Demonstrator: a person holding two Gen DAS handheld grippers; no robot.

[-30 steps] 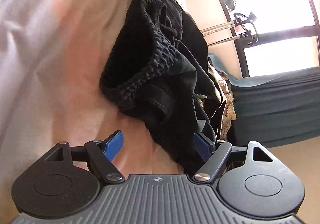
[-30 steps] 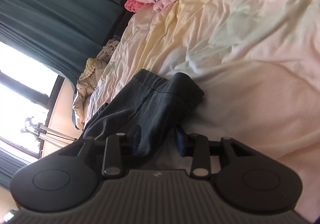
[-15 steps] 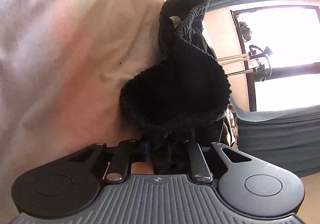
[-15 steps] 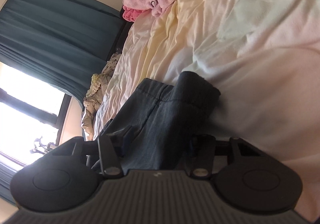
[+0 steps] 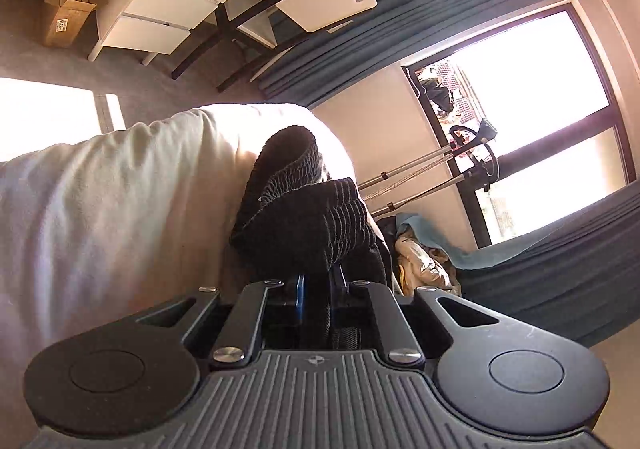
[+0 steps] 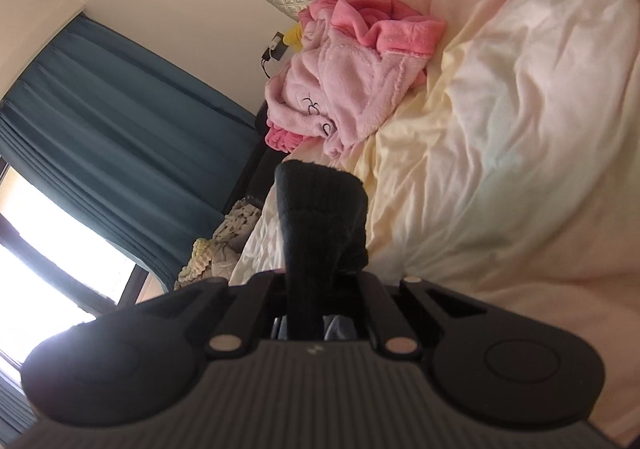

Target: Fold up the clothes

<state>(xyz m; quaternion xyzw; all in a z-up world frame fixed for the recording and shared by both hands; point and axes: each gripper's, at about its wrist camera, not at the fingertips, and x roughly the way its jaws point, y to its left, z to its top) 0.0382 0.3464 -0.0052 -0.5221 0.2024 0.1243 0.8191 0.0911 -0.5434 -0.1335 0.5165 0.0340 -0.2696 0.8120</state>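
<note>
A black garment with a ribbed elastic waistband point(image 5: 308, 209) is bunched up in front of my left gripper point(image 5: 318, 285), which is shut on it above the edge of the pale bed sheet point(image 5: 120, 209). My right gripper point(image 6: 320, 281) is shut on another part of the same dark garment point(image 6: 320, 217), which sticks up between the jaws above the cream sheet point(image 6: 500, 169). The fabric hides both sets of fingertips.
A pink fleece garment point(image 6: 352, 77) lies heaped near the head of the bed. Teal curtains point(image 6: 112, 153) and a bright window point(image 5: 540, 121) are to the side. A white drawer unit point(image 5: 180, 5), a chair point(image 5: 320, 5) and a cardboard box point(image 5: 66, 1) stand on the floor. More clothes point(image 5: 420, 261) lie beside the bed.
My left gripper closed on the waistband and lifted it off the sheet. My right gripper closed on the garment and raised it, and both views tilted up toward the room.
</note>
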